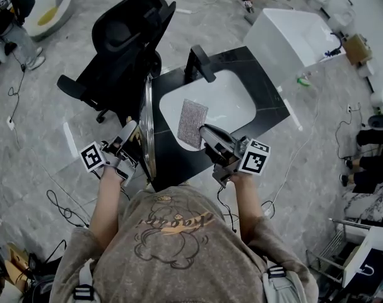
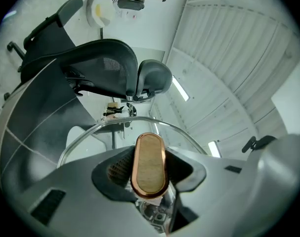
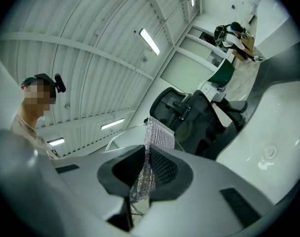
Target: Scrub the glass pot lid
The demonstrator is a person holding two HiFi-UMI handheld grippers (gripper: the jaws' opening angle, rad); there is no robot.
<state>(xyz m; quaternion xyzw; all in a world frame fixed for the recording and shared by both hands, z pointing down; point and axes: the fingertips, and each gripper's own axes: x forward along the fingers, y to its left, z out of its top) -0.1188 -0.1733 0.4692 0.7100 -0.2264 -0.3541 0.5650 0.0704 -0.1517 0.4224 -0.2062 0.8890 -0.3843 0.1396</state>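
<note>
Scrub not yet begun, by the look of it. Left gripper (image 1: pixel 132 146) was clamped on the handle (image 2: pixel 150 164) of the lid (image 1: pixel 147 125), which stood on edge. Right gripper (image 1: pixel 210 136) pinched the scrub cloth (image 1: pixel 192 123), at 3 o'clock of the lid and apart from it. Next move probably needs the cloth pressed onto the glass.

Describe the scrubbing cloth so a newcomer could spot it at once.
Find the white sink basin set in the black counter. Seen against it, a rectangular cloth is pinched in the right gripper. Unlike the clear glass lid beside it, it is grey, woven and glittery.
</note>
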